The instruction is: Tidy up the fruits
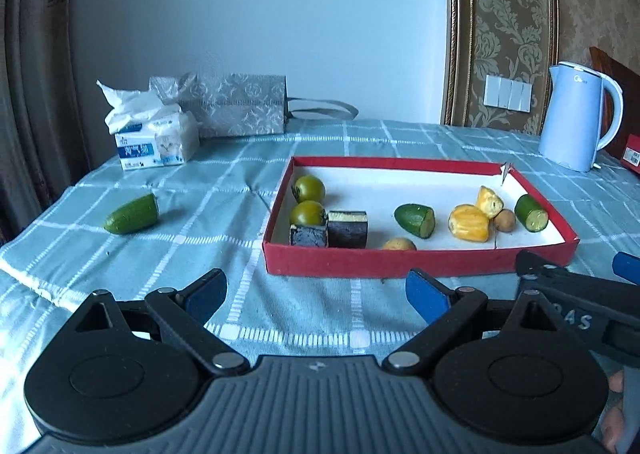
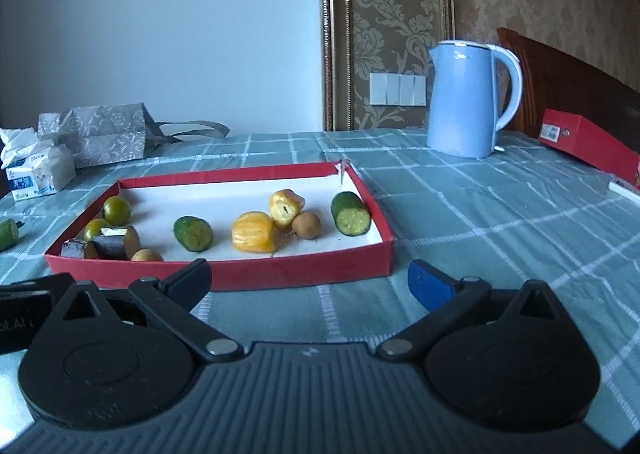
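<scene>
Left wrist: both grippers level, jaws spread

Your red box [image 1: 420, 260] front wall hides the lower half of one small brown fruit [image 1: 399, 244]. In your right view the loose cucumber piece [image 2: 8, 234] is cut by the left edge, and the tissue pack [image 2: 38, 174] print is too small to read.

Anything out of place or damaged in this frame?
One cucumber piece lies on the tablecloth, left of the red tray holding the other produce. The tray's far right corner looks torn.
</scene>
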`<state>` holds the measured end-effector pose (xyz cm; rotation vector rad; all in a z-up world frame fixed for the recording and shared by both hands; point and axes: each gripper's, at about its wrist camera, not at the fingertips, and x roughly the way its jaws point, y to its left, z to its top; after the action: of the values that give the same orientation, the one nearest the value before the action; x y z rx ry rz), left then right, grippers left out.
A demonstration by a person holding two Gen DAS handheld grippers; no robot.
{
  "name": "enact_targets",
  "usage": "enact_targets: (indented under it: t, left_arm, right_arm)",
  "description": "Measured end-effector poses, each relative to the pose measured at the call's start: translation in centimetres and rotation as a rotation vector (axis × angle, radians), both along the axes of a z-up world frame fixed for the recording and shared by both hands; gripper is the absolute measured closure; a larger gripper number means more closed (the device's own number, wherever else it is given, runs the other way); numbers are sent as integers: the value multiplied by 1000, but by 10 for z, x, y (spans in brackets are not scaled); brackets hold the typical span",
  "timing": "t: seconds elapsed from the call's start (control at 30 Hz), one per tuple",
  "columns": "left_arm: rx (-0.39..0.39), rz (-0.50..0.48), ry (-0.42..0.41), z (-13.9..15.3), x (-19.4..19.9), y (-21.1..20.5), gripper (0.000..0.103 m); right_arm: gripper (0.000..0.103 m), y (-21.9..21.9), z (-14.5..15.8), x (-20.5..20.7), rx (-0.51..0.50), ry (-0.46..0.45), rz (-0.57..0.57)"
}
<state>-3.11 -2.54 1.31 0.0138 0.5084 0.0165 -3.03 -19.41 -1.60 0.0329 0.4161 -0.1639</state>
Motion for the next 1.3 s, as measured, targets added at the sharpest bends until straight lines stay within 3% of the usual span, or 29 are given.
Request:
enact_targets:
  t: [0.7, 1.1, 1.3]
  left_arm:
    - [69, -5, -47, 6, -9, -13, 6]
    - [120, -1, -91, 8, -12, -16, 6]
    - [85, 0, -75, 8, -11, -12, 6]
  right_arm:
    - [0, 12, -2, 8, -51, 63, -26]
    - [0, 12, 0, 8, -44, 51, -33]
    - [0, 12, 1, 7, -42, 49, -30]
